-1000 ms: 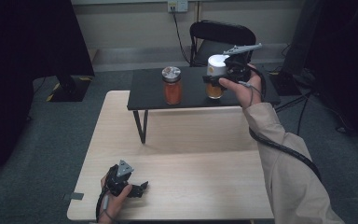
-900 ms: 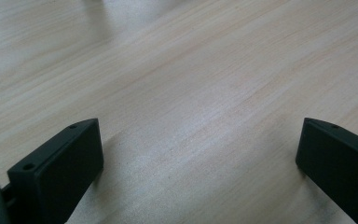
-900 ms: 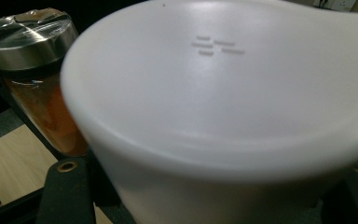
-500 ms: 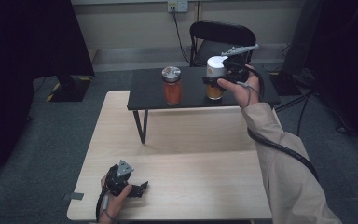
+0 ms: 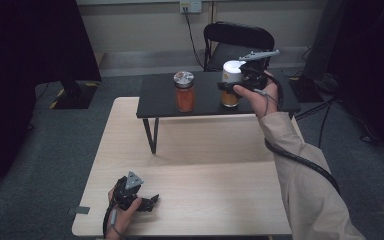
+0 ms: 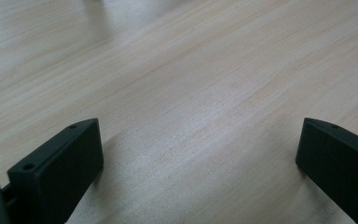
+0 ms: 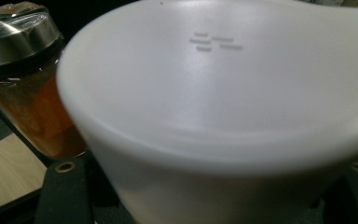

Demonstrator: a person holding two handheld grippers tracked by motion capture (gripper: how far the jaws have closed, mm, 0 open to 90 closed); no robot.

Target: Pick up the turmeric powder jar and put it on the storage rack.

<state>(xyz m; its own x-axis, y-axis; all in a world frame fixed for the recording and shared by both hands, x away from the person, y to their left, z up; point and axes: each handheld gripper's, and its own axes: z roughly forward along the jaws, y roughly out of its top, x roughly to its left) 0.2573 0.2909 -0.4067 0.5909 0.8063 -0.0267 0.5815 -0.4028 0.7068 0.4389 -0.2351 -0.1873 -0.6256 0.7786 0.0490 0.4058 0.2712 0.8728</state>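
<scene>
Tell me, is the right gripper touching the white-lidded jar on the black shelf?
Touching. In the right gripper view, the right gripper has both black jaws tight against the sides of the white-lidded jar.

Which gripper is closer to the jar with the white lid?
Right. The right gripper has its jaws around the white-lidded jar on the black shelf. The left gripper rests open, far off on the wooden table.
</scene>
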